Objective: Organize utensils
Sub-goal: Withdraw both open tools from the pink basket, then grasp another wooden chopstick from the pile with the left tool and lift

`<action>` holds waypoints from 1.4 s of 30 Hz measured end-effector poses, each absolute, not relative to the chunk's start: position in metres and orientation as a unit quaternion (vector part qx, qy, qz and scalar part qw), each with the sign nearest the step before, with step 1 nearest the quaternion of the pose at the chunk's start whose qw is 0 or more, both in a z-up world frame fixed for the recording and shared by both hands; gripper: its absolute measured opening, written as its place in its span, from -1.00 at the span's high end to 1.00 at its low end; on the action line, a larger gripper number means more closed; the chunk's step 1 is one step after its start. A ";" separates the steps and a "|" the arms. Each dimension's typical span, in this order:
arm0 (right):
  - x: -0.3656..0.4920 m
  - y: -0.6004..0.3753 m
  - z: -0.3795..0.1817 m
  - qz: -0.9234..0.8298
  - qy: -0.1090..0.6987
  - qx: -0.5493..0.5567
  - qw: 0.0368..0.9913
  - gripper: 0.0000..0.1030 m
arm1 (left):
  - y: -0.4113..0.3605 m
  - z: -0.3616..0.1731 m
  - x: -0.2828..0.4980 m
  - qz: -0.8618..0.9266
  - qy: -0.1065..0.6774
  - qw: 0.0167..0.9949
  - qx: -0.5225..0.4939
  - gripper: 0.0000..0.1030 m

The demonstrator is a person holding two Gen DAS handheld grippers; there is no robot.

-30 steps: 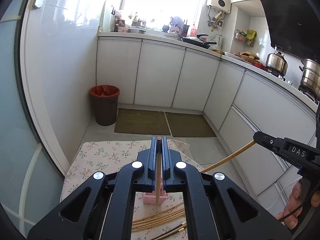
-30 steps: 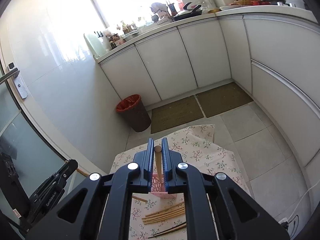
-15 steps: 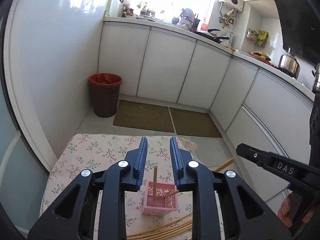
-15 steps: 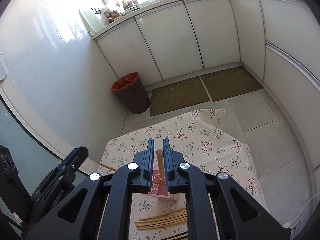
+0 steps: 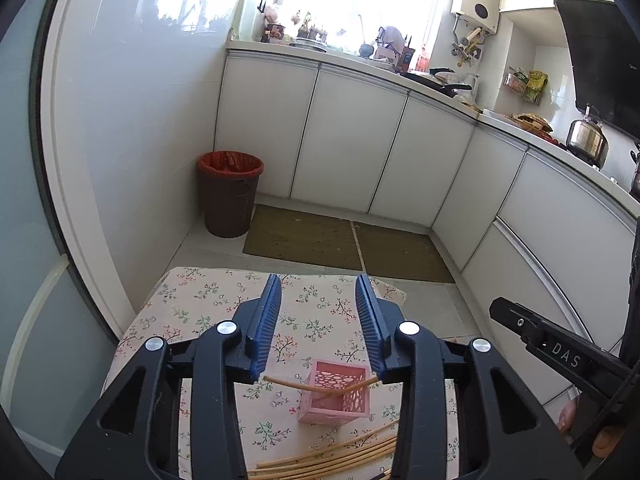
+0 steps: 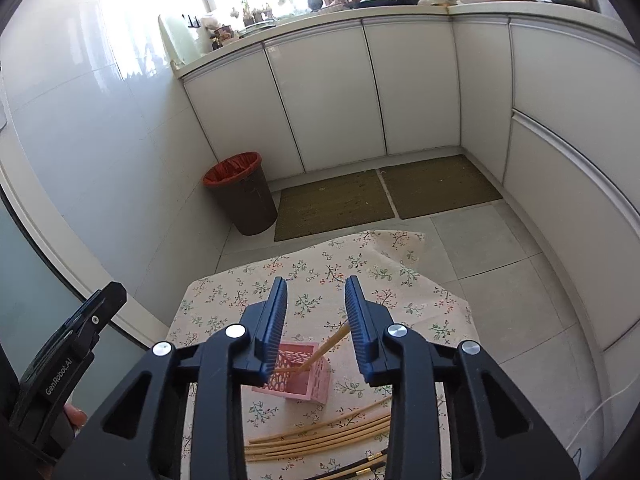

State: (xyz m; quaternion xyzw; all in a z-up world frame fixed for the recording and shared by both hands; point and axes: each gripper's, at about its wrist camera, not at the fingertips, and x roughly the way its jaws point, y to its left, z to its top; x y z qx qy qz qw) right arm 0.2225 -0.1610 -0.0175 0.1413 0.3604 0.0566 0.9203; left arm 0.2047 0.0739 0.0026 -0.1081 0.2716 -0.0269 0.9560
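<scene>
Above the flowered table (image 5: 208,300), the left gripper (image 5: 318,320) and right gripper (image 6: 316,320) are opening, each empty after dropping its chopstick (image 5: 320,390) into the pink basket (image 5: 334,396), leaving the loose chopsticks (image 6: 320,436) below to collect.

Two chopsticks (image 5: 320,389) lean in the basket (image 5: 335,398), loose chopsticks (image 5: 332,456) lying before it.

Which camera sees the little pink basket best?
The left wrist view. There the pink basket shows its open top, two lacy walls and two chopsticks leaning across inside it, with nothing in front. In the right wrist view the same basket sits partly behind the right gripper's left finger.
</scene>
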 end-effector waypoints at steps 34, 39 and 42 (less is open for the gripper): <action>0.087 -0.329 -0.214 -0.065 0.541 0.437 0.715 -0.86 | -0.007 -0.085 0.166 -0.137 0.461 0.872 0.092 -0.86; 0.080 -0.338 -0.240 -0.077 0.553 0.436 0.706 -0.86 | -0.066 -0.123 0.168 -0.198 0.491 0.832 0.164 -0.86; 0.083 -0.340 -0.237 -0.080 0.543 0.420 0.723 -0.86 | -0.099 -0.147 0.180 -0.207 0.510 0.814 0.187 -0.84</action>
